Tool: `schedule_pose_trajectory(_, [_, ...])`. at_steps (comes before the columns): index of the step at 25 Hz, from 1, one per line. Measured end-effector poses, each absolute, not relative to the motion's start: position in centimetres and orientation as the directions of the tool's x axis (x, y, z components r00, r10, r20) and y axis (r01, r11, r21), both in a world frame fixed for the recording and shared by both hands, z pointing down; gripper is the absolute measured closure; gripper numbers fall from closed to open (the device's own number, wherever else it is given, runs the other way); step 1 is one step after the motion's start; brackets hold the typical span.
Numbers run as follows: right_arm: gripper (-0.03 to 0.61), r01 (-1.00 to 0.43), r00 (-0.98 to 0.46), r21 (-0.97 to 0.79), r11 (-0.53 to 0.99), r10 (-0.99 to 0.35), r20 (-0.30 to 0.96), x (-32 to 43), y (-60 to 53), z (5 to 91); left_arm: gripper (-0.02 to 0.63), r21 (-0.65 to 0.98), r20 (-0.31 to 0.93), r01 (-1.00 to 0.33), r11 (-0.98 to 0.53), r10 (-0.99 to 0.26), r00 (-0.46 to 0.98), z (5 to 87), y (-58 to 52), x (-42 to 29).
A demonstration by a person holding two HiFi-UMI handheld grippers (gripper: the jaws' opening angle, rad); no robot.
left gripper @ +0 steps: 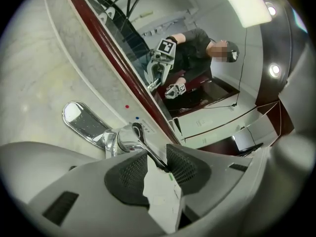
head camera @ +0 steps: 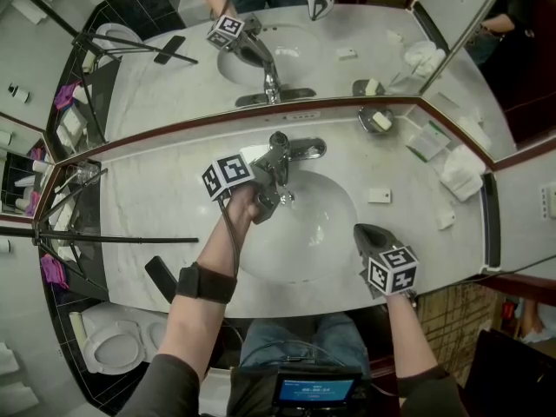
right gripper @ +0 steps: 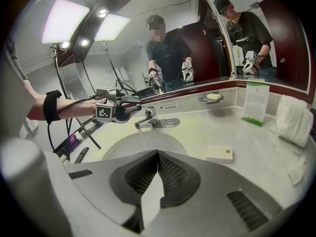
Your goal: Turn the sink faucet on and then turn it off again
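A pale marble counter (head camera: 408,211) runs under a wide mirror (head camera: 365,42) edged in dark red, with an oval white basin (head camera: 326,228) sunk in the middle; a small boxed soap (head camera: 379,195) lies to the right of the bowl and folded white towels (head camera: 460,174) sit farther along. The faucet (head camera: 304,150) stands at the back of the basin, dead centre, hard against the mirror's ledge; it is polished chrome, a squat round body on a flat plate, with a broad flat spout (left gripper: 81,122) speckled with drops and a thin dark lever (left gripper: 148,149) rising from the top; a red dot (left gripper: 127,106) and a blue one mark the ledge behind it. The left gripper (head camera: 276,168) is up at the faucet; its jaws stand a little apart with the lever's end between the meshed pads, lying against one of them. The right gripper (head camera: 360,229) hangs over the basin's front right rim, well away from the faucet; its jaws are pressed together on nothing.
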State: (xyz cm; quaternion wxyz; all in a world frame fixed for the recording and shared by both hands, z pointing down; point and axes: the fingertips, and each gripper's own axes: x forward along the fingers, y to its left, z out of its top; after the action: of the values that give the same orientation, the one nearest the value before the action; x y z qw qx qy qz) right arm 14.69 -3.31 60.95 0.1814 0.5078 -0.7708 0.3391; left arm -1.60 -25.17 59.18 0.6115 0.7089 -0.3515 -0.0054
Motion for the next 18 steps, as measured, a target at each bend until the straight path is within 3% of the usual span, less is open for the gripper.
schedule_pose_trajectory(18, [0.560,-0.906,-0.416,-0.340,0.251,-0.672,0.612,14.5,-4.3,60.4,0.482,0.858,0.476,-0.510,0.056,-0.461,0.749,58.8,-26.3,-1.3])
